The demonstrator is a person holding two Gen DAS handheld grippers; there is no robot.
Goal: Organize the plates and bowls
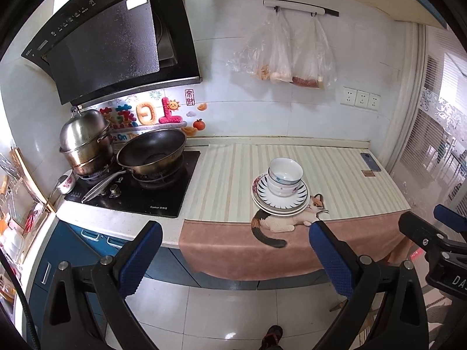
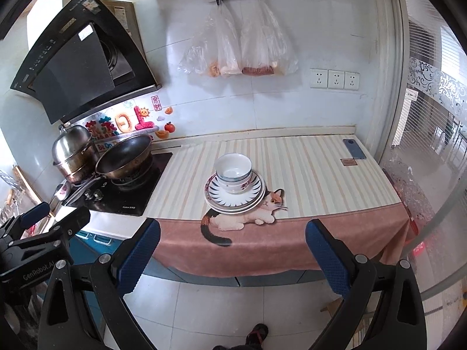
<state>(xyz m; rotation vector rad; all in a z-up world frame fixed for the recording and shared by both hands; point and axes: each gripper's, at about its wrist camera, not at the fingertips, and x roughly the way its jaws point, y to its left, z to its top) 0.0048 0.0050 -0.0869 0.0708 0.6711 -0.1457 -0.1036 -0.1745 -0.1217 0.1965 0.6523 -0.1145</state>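
Centrally on the counter sits a stack of glazed crockery: two nested round bowls, white with a thin blue band and a floral one beneath, resting in the hollow of a pile of shallow plates. The top plate has dark radiating strokes round its rim; a patterned rim peeks out at the left. The pile stands on a soft striped cloth with a plain pink border hanging over the counter edge, partly covering a printed calico cat.

Both tools are held back from the counter, above the pale tiled floor. The left gripper has its jaws spread wide with nothing between them; its fingers are black plastic faced with blue knurled pads. The right gripper is likewise wide apart and empty, well clear of the crockery.

To the left, a dark round wok and a shiny domed steel steamer sit on a glossy black hob. Crinkled clear plastic bags hang from a wall rail, and a flat rectangular phone lies at the cloth's far right corner.
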